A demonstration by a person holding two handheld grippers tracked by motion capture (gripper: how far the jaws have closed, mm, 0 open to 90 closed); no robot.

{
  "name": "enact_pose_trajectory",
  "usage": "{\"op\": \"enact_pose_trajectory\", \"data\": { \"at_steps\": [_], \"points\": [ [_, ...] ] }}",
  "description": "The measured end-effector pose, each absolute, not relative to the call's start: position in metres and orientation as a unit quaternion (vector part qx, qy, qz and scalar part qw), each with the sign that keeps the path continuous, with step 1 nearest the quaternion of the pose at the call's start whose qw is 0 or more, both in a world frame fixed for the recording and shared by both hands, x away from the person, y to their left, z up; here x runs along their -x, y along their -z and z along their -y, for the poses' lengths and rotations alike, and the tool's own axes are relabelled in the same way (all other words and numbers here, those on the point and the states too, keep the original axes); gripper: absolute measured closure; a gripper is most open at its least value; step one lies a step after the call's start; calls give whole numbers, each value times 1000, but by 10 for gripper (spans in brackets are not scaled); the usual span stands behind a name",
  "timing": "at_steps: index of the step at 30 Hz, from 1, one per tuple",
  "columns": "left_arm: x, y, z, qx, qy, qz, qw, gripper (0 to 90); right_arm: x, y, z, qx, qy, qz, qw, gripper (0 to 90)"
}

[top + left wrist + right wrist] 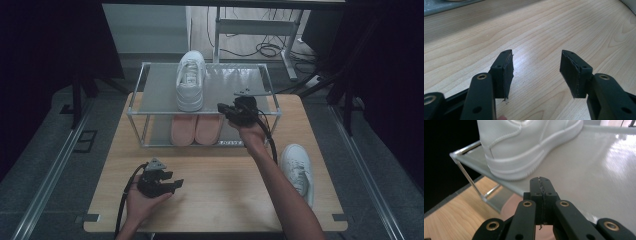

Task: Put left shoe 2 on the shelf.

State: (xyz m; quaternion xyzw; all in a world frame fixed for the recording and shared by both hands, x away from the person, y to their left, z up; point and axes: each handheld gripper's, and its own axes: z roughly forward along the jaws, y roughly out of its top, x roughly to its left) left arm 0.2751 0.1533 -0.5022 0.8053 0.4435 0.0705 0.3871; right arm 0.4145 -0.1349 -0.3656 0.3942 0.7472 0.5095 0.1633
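Shoe on rack: the white shoe [524,147] sits on the top shelf [599,170], just past my right claw [223,108].
Right claw: I see its jaws pressed together, holding nothing.
Left claw [536,72]: jaws apart, empty, over bare table [536,30].
Other white shoe [297,170]: on table, beside my right arm.

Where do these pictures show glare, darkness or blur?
Right gripper view: glare on the top shelf at right, black at left. High view: dim, dark at both sides. Left gripper view: the table is evenly lit, and the black parts nearest the camera look soft.
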Motion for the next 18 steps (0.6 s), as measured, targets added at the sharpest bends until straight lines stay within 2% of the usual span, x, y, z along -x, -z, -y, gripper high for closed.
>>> {"op": "enact_pose_trajectory", "data": {
  "at_steps": [18],
  "points": [
    [-274, 503, -150, -805, -67, -445, 386, 444, -379, 384, 179, -393, -499, -754, 166, 898]
  ]
}}
